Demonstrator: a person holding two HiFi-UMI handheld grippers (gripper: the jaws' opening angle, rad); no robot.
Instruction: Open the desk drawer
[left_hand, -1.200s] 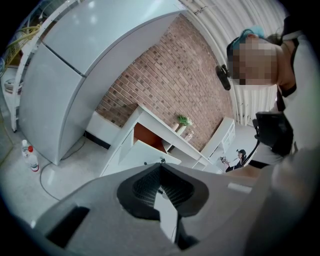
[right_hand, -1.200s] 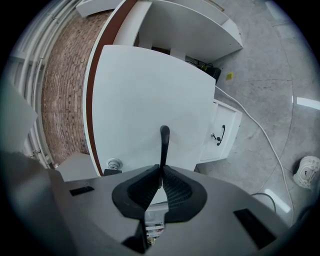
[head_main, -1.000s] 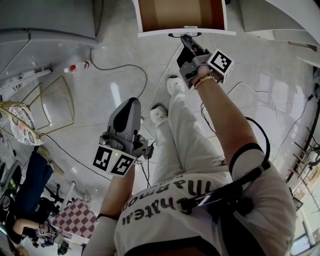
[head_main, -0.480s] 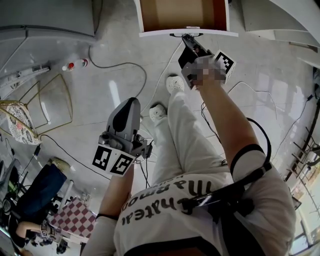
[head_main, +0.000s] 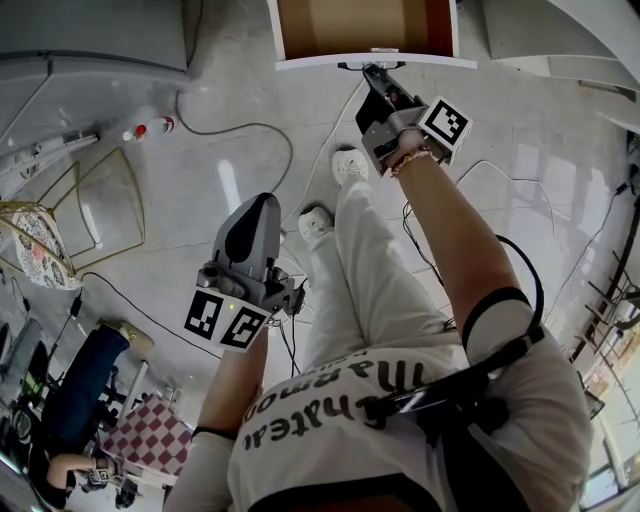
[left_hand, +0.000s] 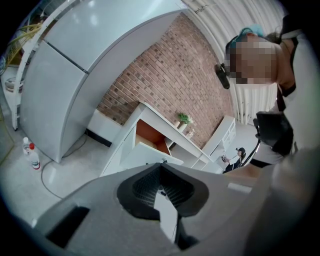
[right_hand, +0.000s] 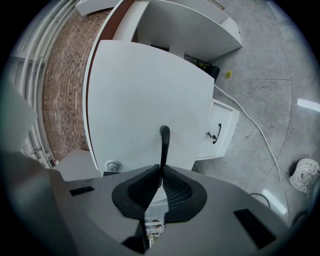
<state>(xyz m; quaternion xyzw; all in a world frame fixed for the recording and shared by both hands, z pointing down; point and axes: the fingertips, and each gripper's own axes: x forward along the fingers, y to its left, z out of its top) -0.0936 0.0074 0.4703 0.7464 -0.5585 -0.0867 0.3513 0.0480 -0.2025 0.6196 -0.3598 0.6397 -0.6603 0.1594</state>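
Underfoot, the pale polished floor (head_main: 480, 130) carries two small red-capped bottles (head_main: 162, 128) far off to the left. A white cable (right_hand: 256, 130) trails away past a small white cupboard door (right_hand: 225, 120) with its own black pull. The person's white shoes (head_main: 350, 165) stand just short of the desk, below the outstretched right arm and off its line to the drawer.

The white-fronted desk drawer (head_main: 310, 64), brown wood inside, sits at the top of the head view and is pulled out toward the person. Its front panel runs side to side there. A thin black bar handle (right_hand: 164, 142) lies flat along that front, near mid-width, with its long axis following the panel.

The right gripper (right_hand: 161, 171) points straight at the panel, its jaws clenched on the handle. The left gripper (head_main: 262, 205) hangs well back from the drawer, beside the person's leg, jaws pressed tip to tip.
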